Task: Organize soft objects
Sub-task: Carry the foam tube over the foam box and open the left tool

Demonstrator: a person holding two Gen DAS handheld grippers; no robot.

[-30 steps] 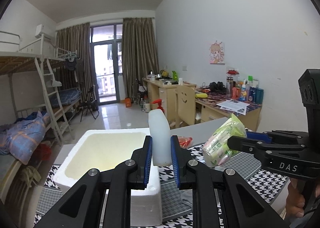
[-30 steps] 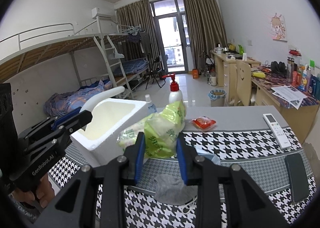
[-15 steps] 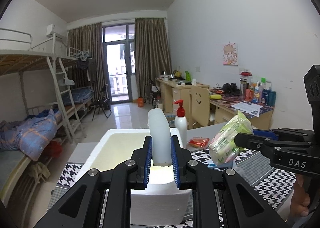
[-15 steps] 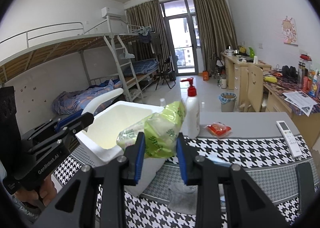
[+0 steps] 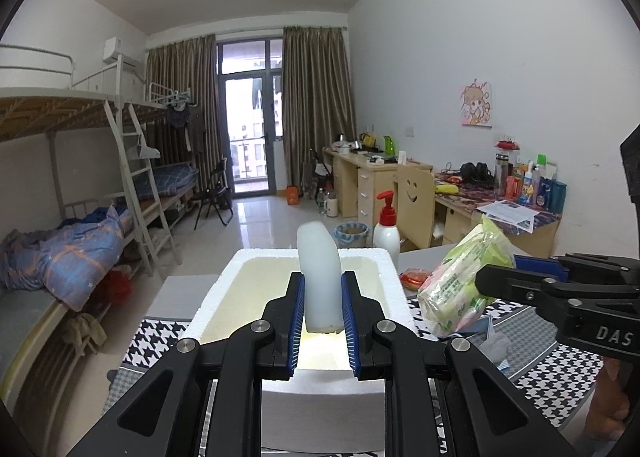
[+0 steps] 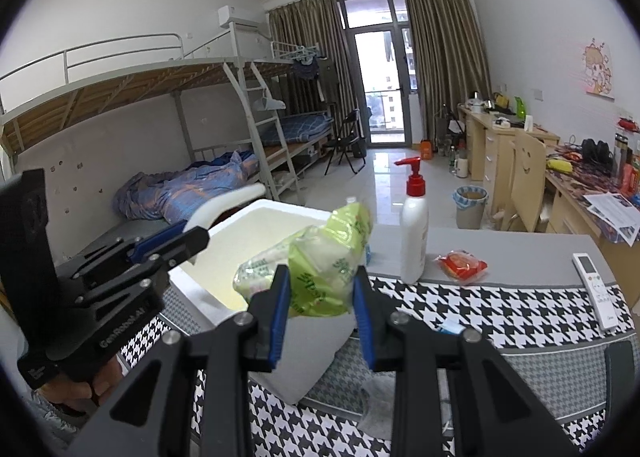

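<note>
Left gripper clamps a white foam strip at centre frame, above the open foam box. Right gripper squeezes the green tissue pack, lower centre, over the box's near corner, pump bottle just right.

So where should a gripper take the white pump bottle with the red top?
Grip the white pump bottle across its straight white body from the open table side. It stands upright, and the narrow red pump with its sideways spout offers poor purchase.
</note>
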